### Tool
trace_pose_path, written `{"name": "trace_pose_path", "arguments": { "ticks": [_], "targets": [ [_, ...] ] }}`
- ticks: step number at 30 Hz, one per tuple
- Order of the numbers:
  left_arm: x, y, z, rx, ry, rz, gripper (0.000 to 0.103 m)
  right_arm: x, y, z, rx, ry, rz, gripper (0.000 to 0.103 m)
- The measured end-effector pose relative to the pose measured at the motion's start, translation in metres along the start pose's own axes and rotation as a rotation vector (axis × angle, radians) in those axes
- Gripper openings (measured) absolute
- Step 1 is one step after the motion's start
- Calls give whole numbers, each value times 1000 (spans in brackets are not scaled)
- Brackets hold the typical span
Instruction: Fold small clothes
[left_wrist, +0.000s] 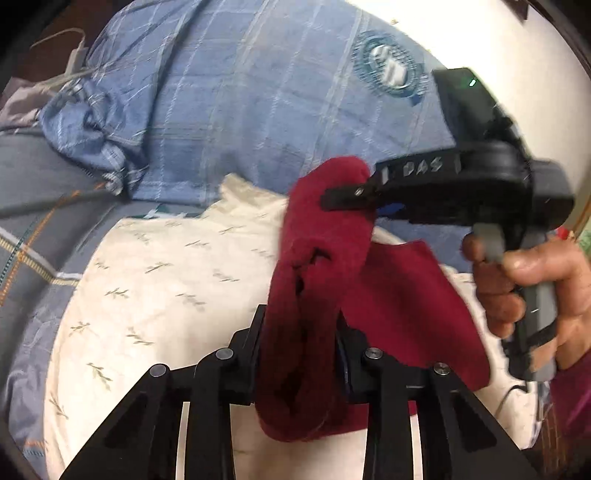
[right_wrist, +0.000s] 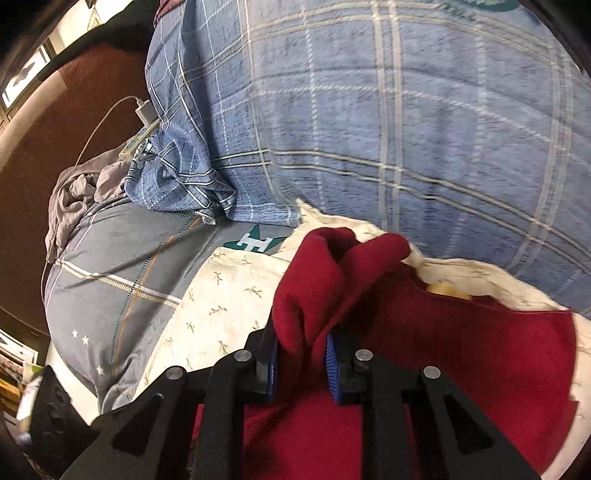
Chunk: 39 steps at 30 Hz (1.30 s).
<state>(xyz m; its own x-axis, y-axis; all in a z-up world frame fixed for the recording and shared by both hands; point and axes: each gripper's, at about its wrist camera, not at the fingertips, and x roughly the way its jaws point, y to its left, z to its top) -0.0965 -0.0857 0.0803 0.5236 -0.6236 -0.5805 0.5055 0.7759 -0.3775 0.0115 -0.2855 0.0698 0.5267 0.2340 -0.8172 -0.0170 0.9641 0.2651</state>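
**Holding one red cloth between two sets of jaws**

Gripping from both ends, the two grippers share a single red cloth above a cream pillow on the bed. The left gripper has its jaws drawn narrow on a bunched fold that rises straight ahead of it. The right gripper, held in the person's hand, pinches the far upper end of that same fold; in its own view the blue pads are closed on a ridge of the red fabric.

The relation that matters — the held strip runs lengthwise from the left jaws up to the right jaws, so the two grips sit at opposite ends of its long axis, near each other. The rest of the cloth hangs off to the right and trails onto the pillow (its lower edge is hidden behind the left gripper).

Open room lies to the left, over the bare pillow top; the blue checked quilt crowds the far side, and the pillow's edge falls away to the grey sheet. My guess is the next move needs the grips drawn apart to flatten the fabric.
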Motion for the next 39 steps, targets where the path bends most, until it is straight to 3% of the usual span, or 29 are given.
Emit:
{"name": "trace_pose_path", "arguments": {
  "ticks": [4, 10, 18, 23, 25, 27, 28, 29, 32, 37, 39],
  "targets": [
    [-10, -45, 6, 75, -16, -21, 26, -37, -17, -4, 1, -36, -20, 20],
    [0, -118, 9, 180, 12, -82, 24, -86, -56, -18, 15, -80, -123, 19],
    [64, -186, -9, 296, 125, -126, 23, -106, -138, -53, 140, -81, -181, 19],
    [104, -192, -21, 283, 207, -112, 24, -71, -175, -73, 207, -30, -225, 19],
    [111, -189, -20, 268, 233, -139, 33, -53, -183, -81, 227, -9, -237, 21],
    [108, -185, -15, 272, 256, -178, 51, -54, -186, -86, 247, -37, -233, 29],
    [102, -183, -13, 285, 270, -186, 54, -59, -187, -88, 262, -50, -226, 36],
    [98, -177, -9, 298, 275, -172, 59, -68, -188, -91, 285, -60, -225, 43],
    [64, -158, -2, 328, 226, -130, 69, -95, -185, -102, 332, -75, -186, 48],
    [39, -113, 14, 293, 155, 2, 70, -124, -153, -132, 341, -106, -39, 67],
    [45, -98, 18, 237, 169, 43, 69, -115, -144, -137, 346, -82, -23, 67]
  ]
}}
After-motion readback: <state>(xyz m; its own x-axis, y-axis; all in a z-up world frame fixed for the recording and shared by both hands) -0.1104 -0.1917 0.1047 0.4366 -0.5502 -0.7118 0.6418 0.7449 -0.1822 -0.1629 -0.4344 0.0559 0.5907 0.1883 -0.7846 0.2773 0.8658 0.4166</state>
